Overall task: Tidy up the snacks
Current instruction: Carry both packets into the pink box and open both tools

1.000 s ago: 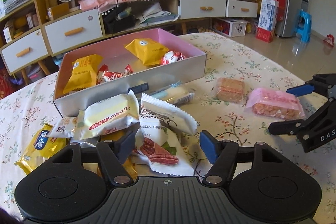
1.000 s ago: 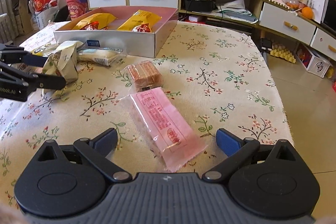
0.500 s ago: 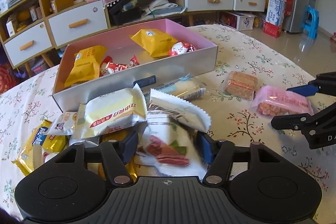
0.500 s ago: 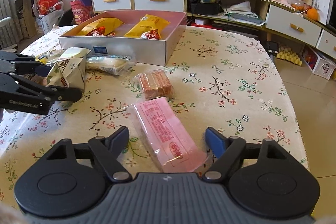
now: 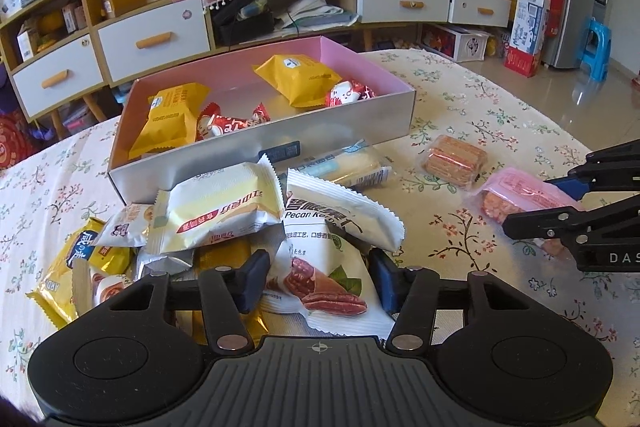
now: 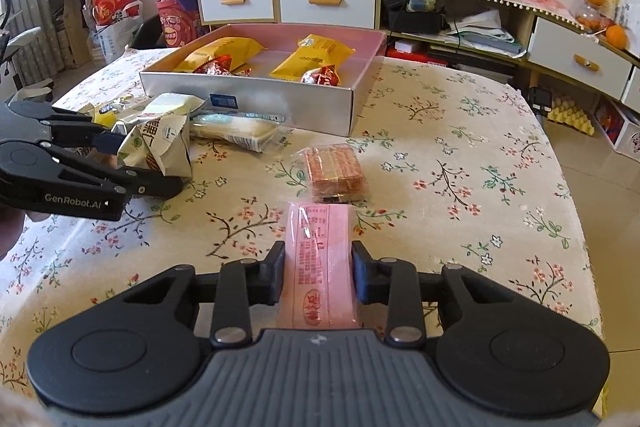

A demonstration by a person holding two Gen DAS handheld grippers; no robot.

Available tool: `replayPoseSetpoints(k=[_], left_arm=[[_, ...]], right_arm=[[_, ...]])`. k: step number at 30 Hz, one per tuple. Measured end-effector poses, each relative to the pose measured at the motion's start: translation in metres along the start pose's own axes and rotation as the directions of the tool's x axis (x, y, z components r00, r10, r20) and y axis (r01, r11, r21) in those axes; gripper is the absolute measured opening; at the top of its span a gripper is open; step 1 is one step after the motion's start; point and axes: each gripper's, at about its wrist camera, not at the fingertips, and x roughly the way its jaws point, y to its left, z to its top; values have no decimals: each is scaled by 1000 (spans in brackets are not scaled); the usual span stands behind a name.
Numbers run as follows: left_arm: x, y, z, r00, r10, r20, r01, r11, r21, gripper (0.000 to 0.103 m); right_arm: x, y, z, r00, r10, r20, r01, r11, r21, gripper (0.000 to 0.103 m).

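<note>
Both grippers have just been closing: right gripper (image 6: 318,277) clamps the pink packet (image 6: 320,259) lengthwise on the tablecloth; left gripper (image 5: 318,281) squeezes the pecan packet (image 5: 324,267) (box (image 6: 280,107) straight ahead).

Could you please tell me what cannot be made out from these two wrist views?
- Left wrist view: the lower snacks in the pile are hidden under upper packets.
- Left wrist view: the pink packet has its near end behind the right gripper.
- Right wrist view: the box floor is hidden by its front wall.
</note>
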Motion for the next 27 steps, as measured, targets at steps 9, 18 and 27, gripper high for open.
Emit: replayPoseSetpoints(k=[9, 18, 27], left_arm=[[-13, 1, 6, 999, -36, 17, 36, 999, -15, 52], [-24, 4, 19, 999, -42, 31, 43, 998, -40, 52], [-26, 23, 43, 999, 9, 45, -4, 995, -102, 52]], right_arm=[[-9, 11, 11, 999, 21, 42, -21, 1000, -8, 29], [-10, 17, 35, 996, 19, 89, -20, 1000, 15, 29], [2, 18, 73, 993, 17, 114, -26, 997, 72, 29]])
